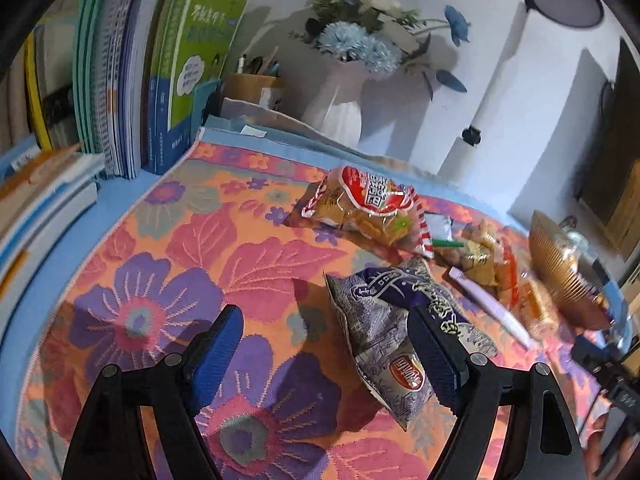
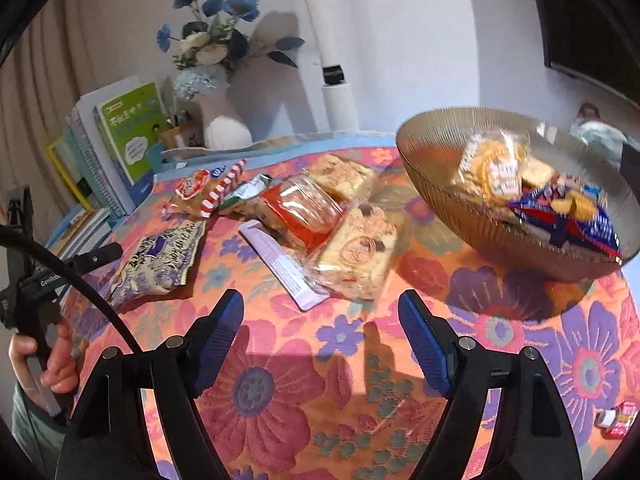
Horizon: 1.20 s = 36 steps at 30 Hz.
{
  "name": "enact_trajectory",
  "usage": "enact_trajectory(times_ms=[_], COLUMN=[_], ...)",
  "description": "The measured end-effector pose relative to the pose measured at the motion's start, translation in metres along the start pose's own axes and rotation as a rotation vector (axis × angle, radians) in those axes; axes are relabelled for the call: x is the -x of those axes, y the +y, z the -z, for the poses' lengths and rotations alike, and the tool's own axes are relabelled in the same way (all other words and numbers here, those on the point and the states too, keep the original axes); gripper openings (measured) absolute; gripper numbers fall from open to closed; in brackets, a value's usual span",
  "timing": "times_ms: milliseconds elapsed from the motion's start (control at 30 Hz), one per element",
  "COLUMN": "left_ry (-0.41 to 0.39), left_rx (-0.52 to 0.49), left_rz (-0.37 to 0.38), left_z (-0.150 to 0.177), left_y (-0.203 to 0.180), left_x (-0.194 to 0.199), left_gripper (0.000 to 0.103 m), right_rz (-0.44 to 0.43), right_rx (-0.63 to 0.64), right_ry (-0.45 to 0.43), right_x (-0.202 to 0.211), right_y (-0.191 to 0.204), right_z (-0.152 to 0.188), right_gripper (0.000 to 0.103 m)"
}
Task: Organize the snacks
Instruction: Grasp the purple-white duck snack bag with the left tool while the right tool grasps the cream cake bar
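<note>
In the left wrist view my left gripper (image 1: 326,356) is open just above the floral cloth. Its right finger (image 1: 434,356) overlaps a purple-and-white snack bag (image 1: 376,320) without gripping it. Behind lie a red-and-white bag (image 1: 368,204), clear packs (image 1: 480,256) and a lilac packet (image 1: 488,304). In the right wrist view my right gripper (image 2: 322,344) stands open and empty short of the lilac packet (image 2: 280,264) and a pastry pack (image 2: 360,252). An amber ribbed bowl (image 2: 436,176) at the right holds a cracker pack (image 2: 500,164) and a blue-and-red bag (image 2: 572,216).
Upright books (image 1: 188,60), a pen holder (image 1: 252,86) and a white vase of blue flowers (image 1: 340,96) line the back edge. A white roll (image 2: 340,104) stands behind the table. A hand (image 2: 52,360) grips the left tool's handle. A small packet (image 2: 620,420) lies near right.
</note>
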<state>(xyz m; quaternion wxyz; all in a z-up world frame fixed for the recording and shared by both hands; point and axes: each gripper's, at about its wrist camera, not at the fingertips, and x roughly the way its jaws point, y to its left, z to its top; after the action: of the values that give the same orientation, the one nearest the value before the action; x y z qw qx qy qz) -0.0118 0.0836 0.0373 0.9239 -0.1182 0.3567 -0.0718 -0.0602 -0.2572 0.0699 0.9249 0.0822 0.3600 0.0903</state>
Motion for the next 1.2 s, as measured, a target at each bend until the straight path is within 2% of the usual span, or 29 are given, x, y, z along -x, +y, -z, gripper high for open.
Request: enact_trajectory(times_ms=[100,200,267,367,467,533,633,733,867,933,1000,1100,1200], left_ry=[0.016,0.008,0.008,0.011,0.012,0.011,0.047,0.085,0.132,0.128,0.116,0.114,0.102], left_rx=[0.02,0.008,-0.005,0.002,0.002,-0.004,0.012,0.023,-0.041,-0.083,-0.112,-0.12,-0.109], left_rz=[0.023,0.014,0.005,0.045,-0.002,0.029,0.078,0.089,0.06,-0.002,-0.022,-0.063,-0.059], left_z=[0.001,0.001,-0.001,-0.004,-0.009,-0.01,-0.011,-0.012,-0.013,-0.01,-0.005,0.001,0.001], left_y=[0.004,-0.002,-0.007,-0.015,-0.026,-0.033,-0.041,-0.052,-0.073,-0.082,-0.084,-0.081,-0.078], left_x=[0.0,0.003,0.006,0.012,0.015,0.015,0.003,-0.012,-0.031,-0.038,-0.042,-0.048,-0.048], left_gripper=[0.082,0.082,0.082,0.084,0.085,0.086,0.094,0.095,0.095,0.095,0.095,0.095,0.088], right_rz=[0.017,0.023,0.025,-0.01,-0.015,-0.008,0.025,0.077,0.115,0.152,0.175,0.198,0.22], right_rx=[-0.009,-0.033,-0.07,-0.149,-0.197,-0.203,-0.202,-0.224,-0.261,-0.249,-0.242,-0.228,-0.237], right_ry=[0.012,0.005,-0.003,-0.001,0.006,0.01,0.021,0.052,0.064,0.076,0.093,0.124,0.134], right_x=[-0.002,0.0,0.001,0.002,0.0,-0.001,-0.004,-0.013,-0.03,-0.041,-0.052,-0.066,-0.072], right_y=[-0.002,-0.008,-0.014,-0.031,-0.04,-0.04,-0.037,-0.034,-0.026,-0.02,-0.015,-0.012,-0.015], right_z=[-0.001,-0.001,0.0,0.0,0.0,0.0,-0.003,-0.013,-0.03,-0.034,-0.033,-0.031,-0.031], right_gripper=[0.08,0.08,0.08,0.08,0.08,0.08,0.08,0.08,0.08,0.08,0.079,0.073,0.061])
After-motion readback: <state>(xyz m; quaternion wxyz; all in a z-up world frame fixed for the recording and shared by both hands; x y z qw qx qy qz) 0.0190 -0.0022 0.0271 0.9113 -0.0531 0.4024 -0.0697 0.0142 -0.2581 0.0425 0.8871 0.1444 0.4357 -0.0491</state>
